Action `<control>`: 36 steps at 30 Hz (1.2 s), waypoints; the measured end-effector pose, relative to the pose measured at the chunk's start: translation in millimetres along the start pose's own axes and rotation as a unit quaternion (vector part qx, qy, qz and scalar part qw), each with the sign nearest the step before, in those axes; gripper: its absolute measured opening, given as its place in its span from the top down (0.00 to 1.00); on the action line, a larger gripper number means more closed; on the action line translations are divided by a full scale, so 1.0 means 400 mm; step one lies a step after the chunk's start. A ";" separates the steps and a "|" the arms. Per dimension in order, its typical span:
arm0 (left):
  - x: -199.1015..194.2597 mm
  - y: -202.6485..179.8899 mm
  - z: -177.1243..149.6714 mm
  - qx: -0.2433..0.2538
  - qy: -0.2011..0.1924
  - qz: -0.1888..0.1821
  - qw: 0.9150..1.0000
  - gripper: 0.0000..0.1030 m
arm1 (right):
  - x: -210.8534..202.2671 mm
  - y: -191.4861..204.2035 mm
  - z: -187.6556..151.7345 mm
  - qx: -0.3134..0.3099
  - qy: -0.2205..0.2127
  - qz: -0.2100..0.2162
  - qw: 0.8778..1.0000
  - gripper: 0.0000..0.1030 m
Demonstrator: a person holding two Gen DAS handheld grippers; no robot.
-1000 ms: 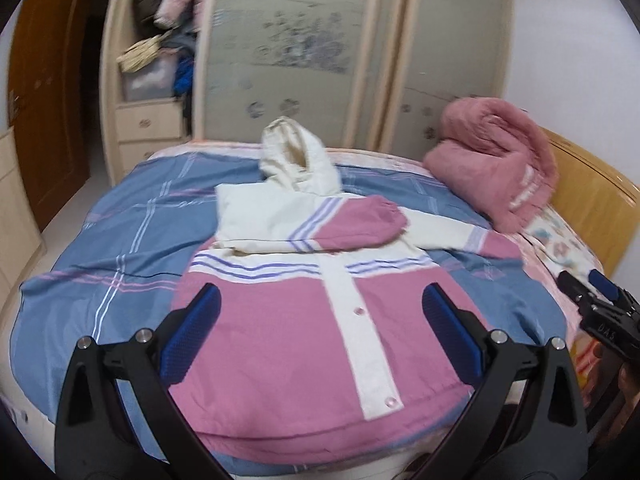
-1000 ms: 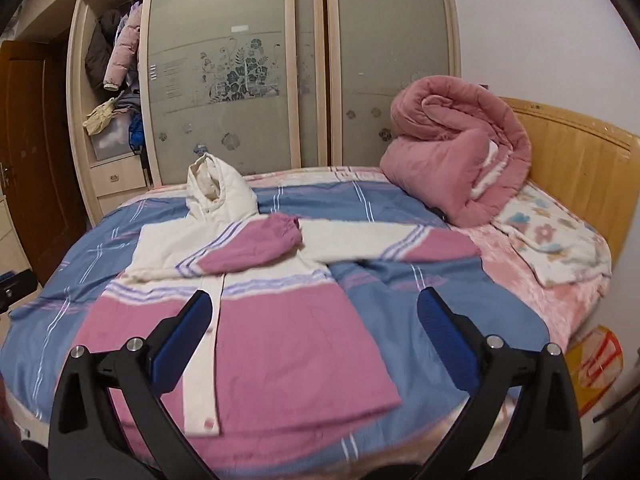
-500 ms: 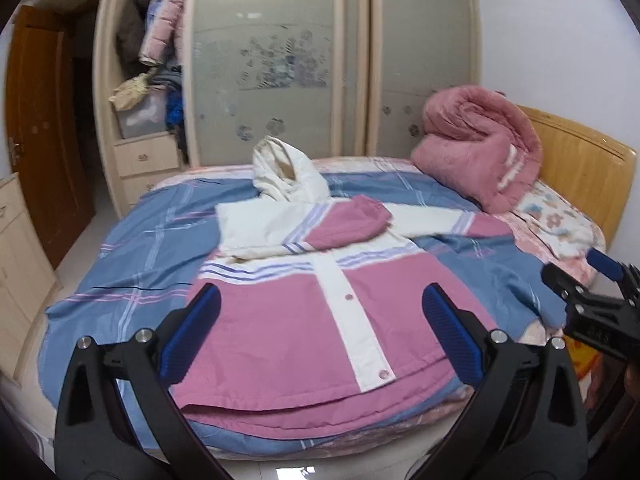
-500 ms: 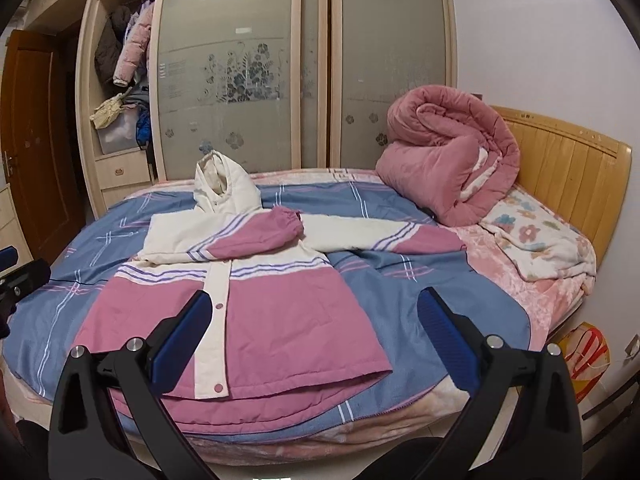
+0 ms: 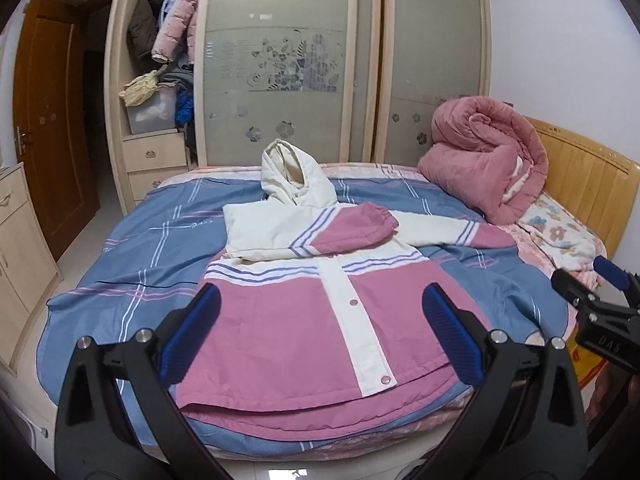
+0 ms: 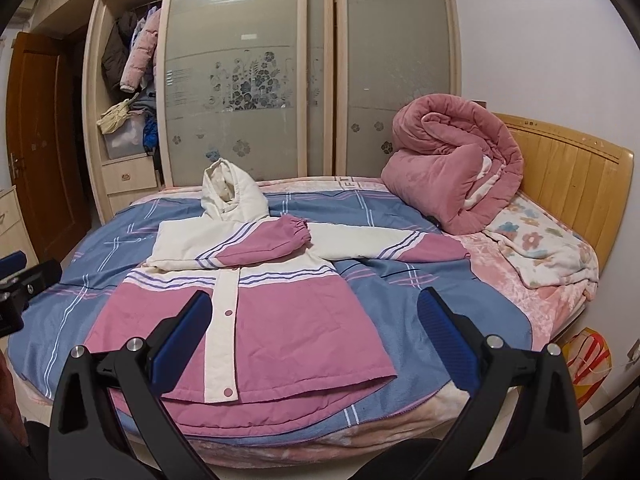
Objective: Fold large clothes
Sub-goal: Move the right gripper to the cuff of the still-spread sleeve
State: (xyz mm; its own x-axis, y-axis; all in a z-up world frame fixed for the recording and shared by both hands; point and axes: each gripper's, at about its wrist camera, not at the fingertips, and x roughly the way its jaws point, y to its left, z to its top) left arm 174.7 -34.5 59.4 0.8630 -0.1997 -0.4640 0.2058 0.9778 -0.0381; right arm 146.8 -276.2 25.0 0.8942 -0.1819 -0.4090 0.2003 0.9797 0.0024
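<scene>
A pink and white hooded jacket (image 5: 312,320) lies front up on the bed, hood toward the wardrobe; it also shows in the right wrist view (image 6: 256,320). Its left sleeve (image 5: 344,232) is folded across the chest. Its right sleeve (image 5: 460,236) lies stretched out toward the headboard. My left gripper (image 5: 320,336) is open and empty, held off the foot of the bed above the hem. My right gripper (image 6: 312,336) is open and empty, also back from the bed edge. Each gripper shows at the edge of the other's view.
The bed (image 6: 420,300) has a blue striped cover. A rolled pink quilt (image 6: 456,168) and a floral pillow (image 6: 536,248) lie by the wooden headboard (image 6: 576,184). A wardrobe (image 5: 280,64) with sliding doors stands behind the bed. A door and drawers are at the left.
Both grippers have pulled back and up from the bed, so the whole jacket and bed edge show. The jacket has not moved. Both grippers stay open.
</scene>
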 end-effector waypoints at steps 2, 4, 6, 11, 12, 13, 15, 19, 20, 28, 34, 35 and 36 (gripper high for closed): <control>0.004 0.001 0.002 -0.001 -0.001 0.000 1.000 0.02 | 0.000 -0.006 -0.001 0.004 0.001 0.000 1.000 0.01; 0.004 -0.001 0.006 0.000 -0.002 -0.002 1.000 0.02 | 0.000 -0.008 0.000 0.003 0.002 -0.001 1.000 0.01; 0.008 -0.004 0.009 0.001 -0.003 -0.005 1.000 0.02 | 0.001 -0.010 0.002 0.002 0.001 -0.003 1.000 0.01; 0.020 -0.017 0.014 0.020 0.000 0.000 1.000 0.02 | 0.035 -0.022 0.007 0.012 0.009 -0.004 1.000 0.01; 0.023 -0.018 0.016 0.020 0.000 0.002 1.000 0.02 | 0.042 -0.024 0.008 0.014 0.010 -0.003 1.000 0.01; 0.025 -0.016 0.019 0.019 0.000 0.003 1.000 0.02 | 0.053 -0.026 0.009 0.019 0.012 -0.002 1.000 0.01; 0.032 -0.008 0.022 0.015 0.000 0.004 1.000 0.02 | 0.066 -0.028 0.012 0.022 0.013 -0.002 1.000 0.01; 0.055 0.007 0.022 0.013 0.007 0.002 1.000 0.02 | 0.105 -0.031 0.020 0.025 0.017 -0.003 1.000 0.01; 0.064 0.010 0.023 0.012 0.010 0.002 1.000 0.02 | 0.117 -0.037 0.020 0.029 0.020 -0.001 0.999 0.01; 0.132 0.044 0.027 -0.013 0.026 0.002 1.000 0.02 | 0.227 -0.253 0.089 0.128 0.039 0.045 0.990 0.01; 0.178 0.067 0.041 -0.029 0.028 -0.001 0.999 0.02 | 0.348 -0.437 0.133 0.230 0.041 0.129 0.964 0.01; 0.184 0.071 0.043 -0.033 0.027 0.000 0.999 0.02 | 0.383 -0.461 0.139 0.243 0.045 0.139 0.959 0.01; 0.194 0.075 0.047 -0.037 0.028 0.001 0.999 0.02 | 0.423 -0.483 0.144 0.255 0.050 0.150 0.954 0.01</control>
State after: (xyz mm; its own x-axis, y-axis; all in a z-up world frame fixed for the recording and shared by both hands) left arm 256.6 -21.6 38.6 0.8359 -0.1957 -0.5129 0.1672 0.9807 -0.1016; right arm 282.6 -500.9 8.0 0.9045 0.1333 -0.4050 0.1331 0.8142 0.5652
